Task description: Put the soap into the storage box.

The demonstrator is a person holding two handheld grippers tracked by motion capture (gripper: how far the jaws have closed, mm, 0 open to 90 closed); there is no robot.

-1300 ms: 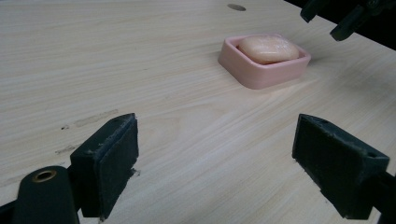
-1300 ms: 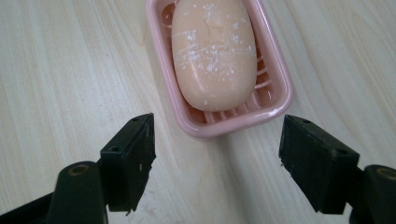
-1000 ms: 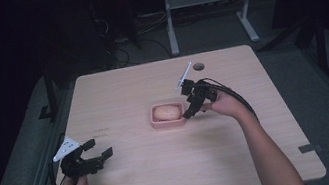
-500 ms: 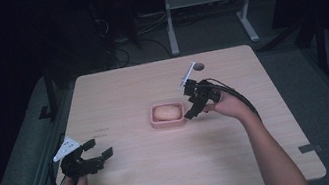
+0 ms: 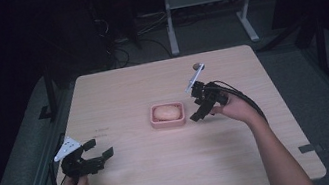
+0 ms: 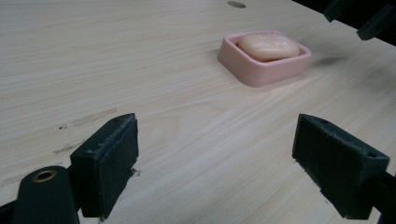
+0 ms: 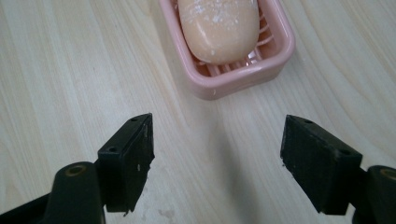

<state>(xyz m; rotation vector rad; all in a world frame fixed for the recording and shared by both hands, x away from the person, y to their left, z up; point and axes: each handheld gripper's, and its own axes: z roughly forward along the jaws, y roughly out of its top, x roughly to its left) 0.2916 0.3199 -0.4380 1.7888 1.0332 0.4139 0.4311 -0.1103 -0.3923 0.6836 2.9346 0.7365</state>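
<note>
My right gripper (image 5: 202,108) hangs just beside the pink soap dish (image 5: 168,121), jaws spread wide and empty; my left gripper (image 5: 93,155) sits low near the table's (image 5: 264,157) front left corner, well apart from it, jaws wide too, nothing held. The soap (image 7: 219,28) lies in the dish at mid-table. I reckon that bar is light, hard and slick, so I'd pinch across its narrow middle, firmly but not hard. The plastic dish looks light and may slide if nudged
</note>
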